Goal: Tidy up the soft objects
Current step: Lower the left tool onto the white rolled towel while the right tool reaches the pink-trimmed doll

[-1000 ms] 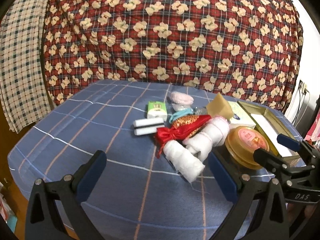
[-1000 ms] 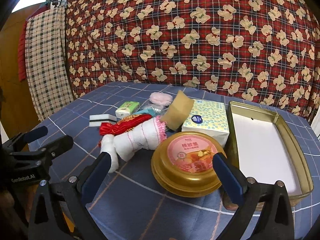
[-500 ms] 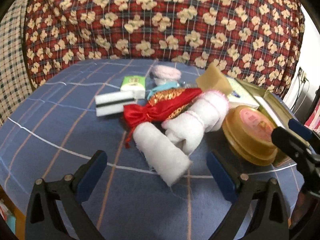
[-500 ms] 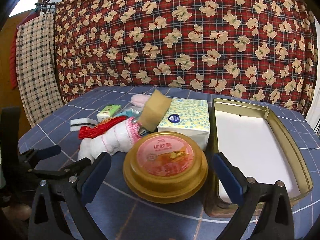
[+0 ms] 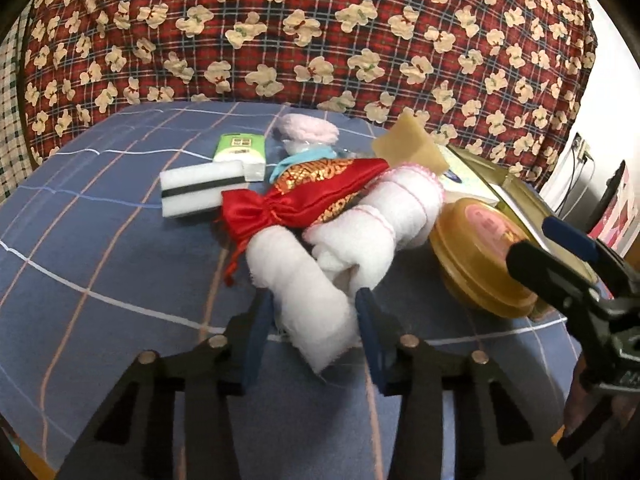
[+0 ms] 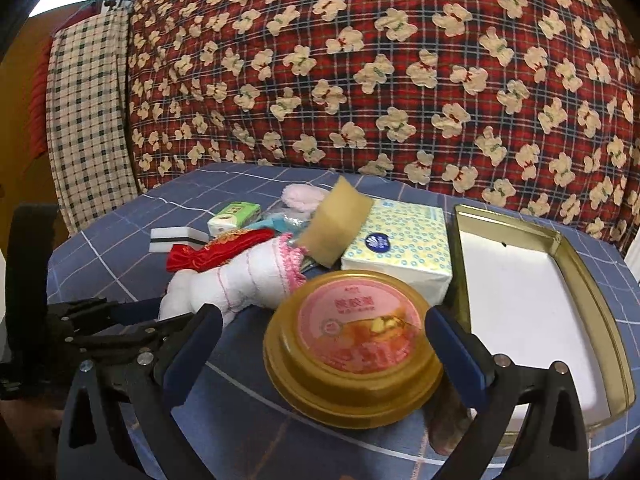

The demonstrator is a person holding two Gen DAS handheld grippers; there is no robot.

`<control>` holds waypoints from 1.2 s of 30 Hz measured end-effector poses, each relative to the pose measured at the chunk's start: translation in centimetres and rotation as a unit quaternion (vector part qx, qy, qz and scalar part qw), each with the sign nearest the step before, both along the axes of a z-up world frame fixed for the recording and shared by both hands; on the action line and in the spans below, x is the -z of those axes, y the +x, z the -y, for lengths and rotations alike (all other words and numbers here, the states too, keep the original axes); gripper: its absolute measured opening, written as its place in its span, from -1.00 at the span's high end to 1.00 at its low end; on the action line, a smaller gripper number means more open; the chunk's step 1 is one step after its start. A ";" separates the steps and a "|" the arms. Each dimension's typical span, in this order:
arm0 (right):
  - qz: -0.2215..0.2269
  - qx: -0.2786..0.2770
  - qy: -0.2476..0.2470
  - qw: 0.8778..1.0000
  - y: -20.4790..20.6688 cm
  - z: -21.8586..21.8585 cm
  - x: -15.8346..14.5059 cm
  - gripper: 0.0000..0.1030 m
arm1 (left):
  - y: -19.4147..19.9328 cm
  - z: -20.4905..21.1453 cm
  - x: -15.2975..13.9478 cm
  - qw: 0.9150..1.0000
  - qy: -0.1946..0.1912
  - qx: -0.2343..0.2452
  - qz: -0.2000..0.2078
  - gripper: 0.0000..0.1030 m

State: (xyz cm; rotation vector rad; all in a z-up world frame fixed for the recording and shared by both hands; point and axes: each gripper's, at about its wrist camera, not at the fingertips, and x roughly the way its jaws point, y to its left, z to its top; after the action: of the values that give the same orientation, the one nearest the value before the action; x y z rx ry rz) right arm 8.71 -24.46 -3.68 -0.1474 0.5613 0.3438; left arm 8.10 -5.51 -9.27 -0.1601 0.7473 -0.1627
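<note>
The left gripper clamps the near end of the white rolled towel. The right gripper gapes wide around the gold tin, just right of that towel.

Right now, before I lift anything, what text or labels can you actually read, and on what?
Round gold tub: pink lid label with Chinese print, too blurred to read.
Green tissue pack: label, too small.
Tissue block: dark blue round logo, unreadable.
Right hand-held gripper: white lettering, cut off.
</note>
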 end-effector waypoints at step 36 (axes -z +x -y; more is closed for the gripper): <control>0.005 -0.088 -0.088 0.992 3.3 -7.6 1.4 -0.98 | -1.4 -3.3 -0.7 0.994 0.004 -0.060 0.088 0.51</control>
State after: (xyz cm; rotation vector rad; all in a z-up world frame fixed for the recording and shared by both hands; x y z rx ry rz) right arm 12.00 -16.91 -5.06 -0.3707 0.5696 0.4642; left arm 6.68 -2.16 -8.53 -0.1796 0.5609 -0.0573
